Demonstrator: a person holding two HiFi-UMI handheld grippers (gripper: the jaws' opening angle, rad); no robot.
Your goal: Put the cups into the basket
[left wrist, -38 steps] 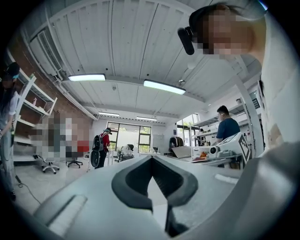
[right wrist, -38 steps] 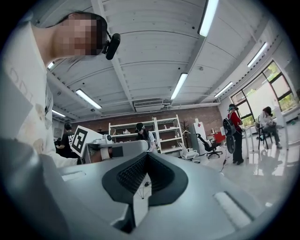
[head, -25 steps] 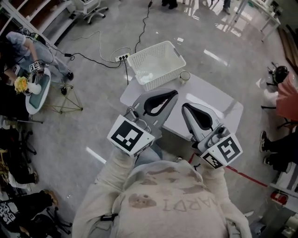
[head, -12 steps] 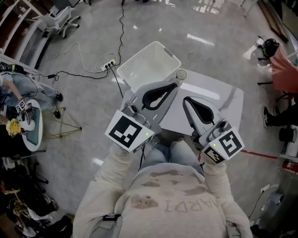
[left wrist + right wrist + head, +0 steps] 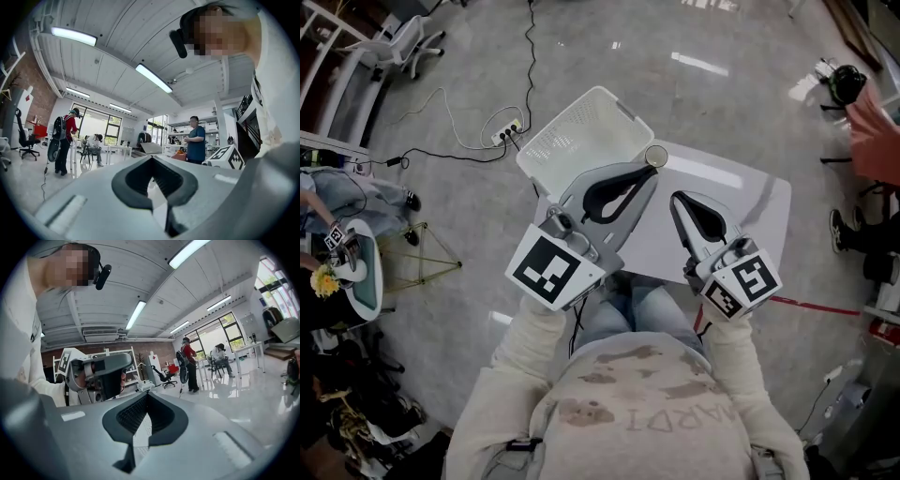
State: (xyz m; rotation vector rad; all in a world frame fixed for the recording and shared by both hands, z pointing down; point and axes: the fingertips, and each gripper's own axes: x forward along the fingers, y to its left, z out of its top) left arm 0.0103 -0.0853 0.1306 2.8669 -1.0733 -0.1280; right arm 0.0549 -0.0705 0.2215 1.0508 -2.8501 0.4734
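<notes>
A white plastic basket (image 5: 581,141) stands at the far left corner of the white table (image 5: 741,197), jutting over its edge. One small clear cup (image 5: 656,156) sits on the table right beside the basket's right side. My left gripper (image 5: 653,172) is shut and empty, its tip close in front of the cup. My right gripper (image 5: 676,197) is also shut and empty, held over the table's near part. Both gripper views tilt up toward the ceiling, showing only the left gripper (image 5: 151,158) and the right gripper (image 5: 146,394) with their jaws together, and neither cup nor basket.
A power strip (image 5: 508,127) with cables lies on the floor left of the basket. An office chair (image 5: 403,42) stands far left and a person (image 5: 872,122) at the right edge. A red floor line (image 5: 811,305) runs right of the table. People stand in the room (image 5: 195,138).
The head view has swung, so basket, cup and table now lie further up and left in the picture. Both grippers stay shut and empty, side by side over the table.
</notes>
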